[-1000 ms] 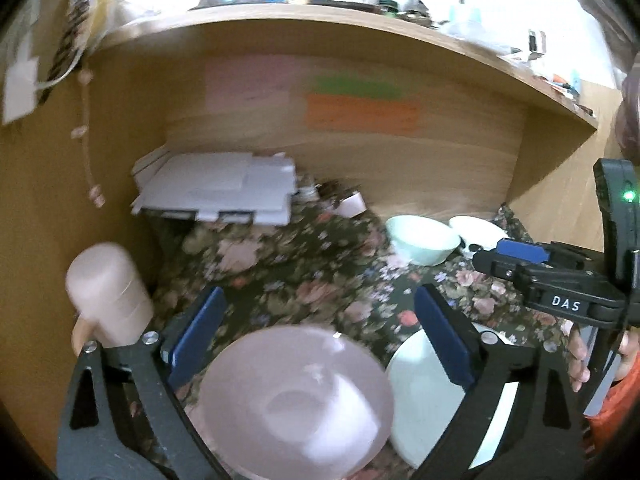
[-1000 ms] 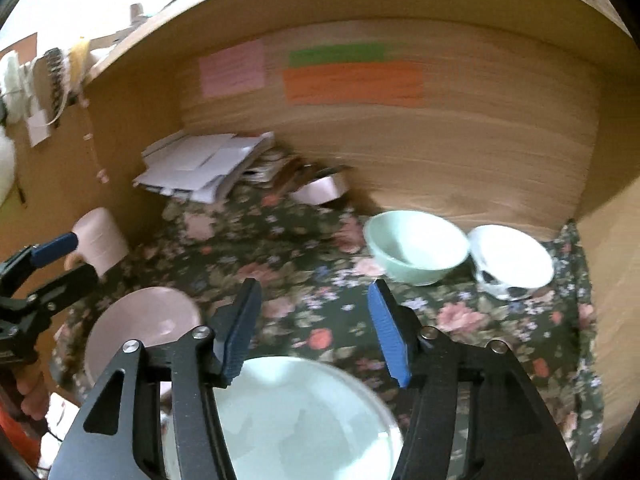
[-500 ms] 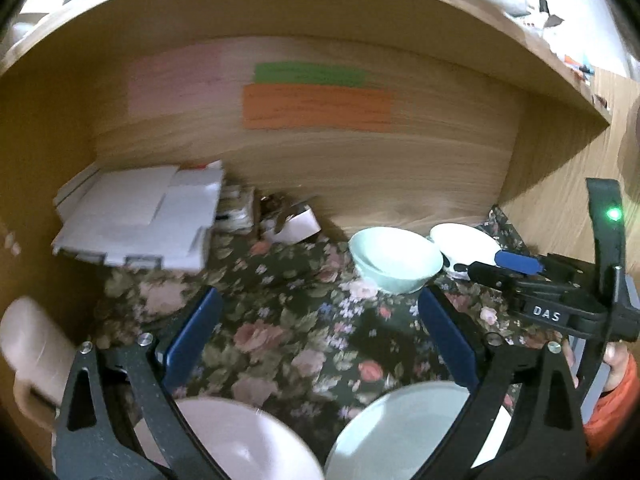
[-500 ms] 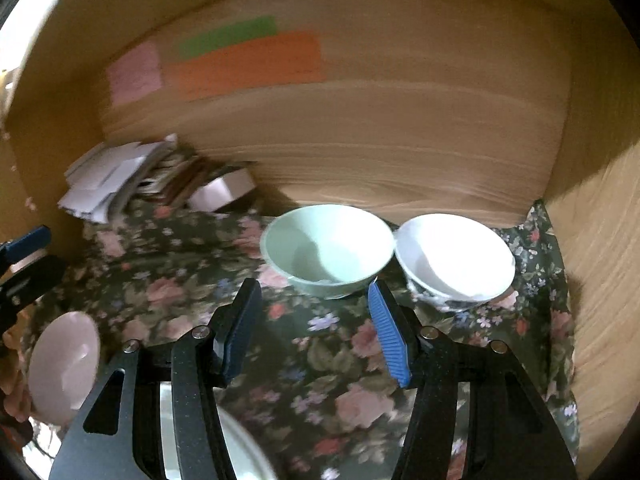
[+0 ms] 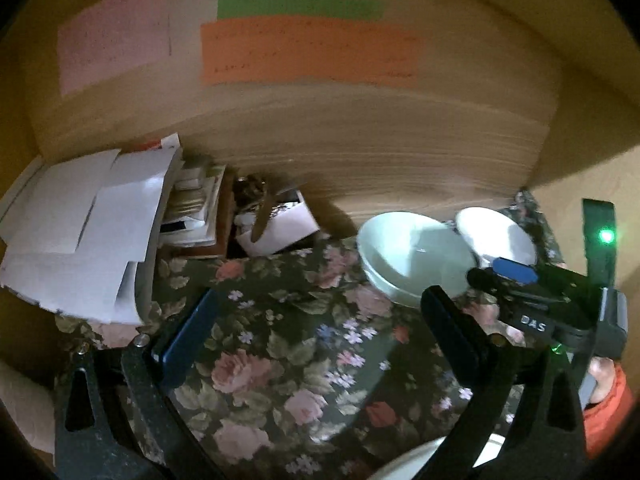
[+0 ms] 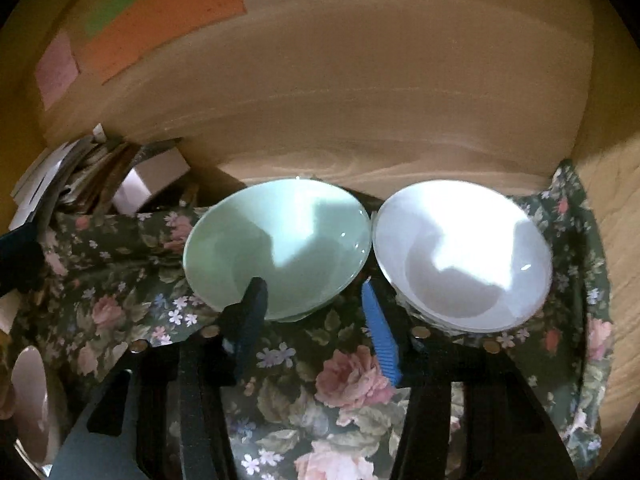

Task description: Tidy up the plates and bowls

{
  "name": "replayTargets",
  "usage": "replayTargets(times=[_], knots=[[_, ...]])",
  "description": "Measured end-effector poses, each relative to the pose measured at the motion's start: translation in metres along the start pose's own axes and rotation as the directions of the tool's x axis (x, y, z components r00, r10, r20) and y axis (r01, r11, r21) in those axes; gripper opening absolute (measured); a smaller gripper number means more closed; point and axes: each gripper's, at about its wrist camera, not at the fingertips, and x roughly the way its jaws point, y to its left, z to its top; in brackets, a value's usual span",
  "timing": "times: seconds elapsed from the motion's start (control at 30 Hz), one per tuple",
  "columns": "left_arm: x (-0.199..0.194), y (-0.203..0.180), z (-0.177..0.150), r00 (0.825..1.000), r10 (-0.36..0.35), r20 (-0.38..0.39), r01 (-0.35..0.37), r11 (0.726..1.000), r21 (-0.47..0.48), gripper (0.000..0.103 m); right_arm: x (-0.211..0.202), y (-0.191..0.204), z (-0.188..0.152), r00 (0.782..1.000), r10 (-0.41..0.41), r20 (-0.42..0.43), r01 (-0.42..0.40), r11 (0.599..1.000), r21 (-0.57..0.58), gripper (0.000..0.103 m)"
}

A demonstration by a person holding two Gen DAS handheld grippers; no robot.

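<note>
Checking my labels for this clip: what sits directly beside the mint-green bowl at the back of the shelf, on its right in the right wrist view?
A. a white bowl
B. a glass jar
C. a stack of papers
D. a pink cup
A: the white bowl stands rim to rim with the mint-green bowl on the floral cloth.

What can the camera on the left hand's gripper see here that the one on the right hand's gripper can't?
Only the left wrist view shows the right gripper from the side and a plate rim at the bottom edge.

Only the right wrist view shows a pink bowl at far left, and its own fingers straddling the green bowl's near rim, not yet pressing it; its jaws have just been closing.

Both show the green bowl beside the white bowl, the floral cloth, the paper pile and coloured notes.
</note>
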Motion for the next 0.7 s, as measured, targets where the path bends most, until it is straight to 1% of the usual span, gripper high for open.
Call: replayTargets(times=[0.1,0.2,0.27,0.4,0.5,0.53,0.57,0.63,0.7], knots=[[0.017,0.004,0.003,0.999,0.014,-0.033,-0.014,1.0,-0.002,0.102,0.01,-0.004,0.001,1.0,0.008,-0.029,-0.007,1.0,0.016,0.039],[0.032,0.007,0.005,0.998,-0.006,-0.07,0.004,1.0,-0.022,0.102,0.018,-0.005,0.001,0.998,0.017,-0.052,-0.016,1.0,0.023,0.036],[0.039,0.008,0.005,0.996,-0.006,-0.086,0.003,0.999,-0.035,0.102,0.022,-0.006,0.001,0.998,0.018,-0.06,-0.016,0.999,0.032,0.036],[0.053,0.003,0.005,0.994,0.002,-0.109,-0.004,1.0,-0.021,0.102,0.028,-0.008,0.003,0.998,0.001,-0.07,0.003,0.999,0.05,0.036],[0.06,0.001,0.005,0.991,-0.022,-0.133,0.02,1.0,-0.015,0.101,0.036,-0.012,0.004,0.996,0.011,-0.088,-0.005,0.997,0.075,0.036],[0.062,0.001,0.004,0.99,-0.031,-0.139,0.028,0.999,-0.019,0.099,0.039,-0.013,0.004,0.995,0.015,-0.094,-0.008,0.997,0.081,0.036],[0.064,0.0,0.003,0.989,-0.03,-0.144,0.028,0.999,-0.017,0.092,0.042,-0.015,0.005,0.995,0.017,-0.101,-0.008,0.996,0.085,0.036],[0.069,-0.002,0.001,0.986,-0.028,-0.162,0.027,1.0,-0.004,0.085,0.045,-0.013,0.004,0.995,-0.001,-0.099,0.008,0.998,0.066,0.035],[0.074,-0.004,-0.001,0.983,-0.032,-0.18,0.032,0.999,-0.003,0.085,0.045,-0.009,0.004,0.995,-0.021,-0.095,0.024,0.999,0.032,0.033]])
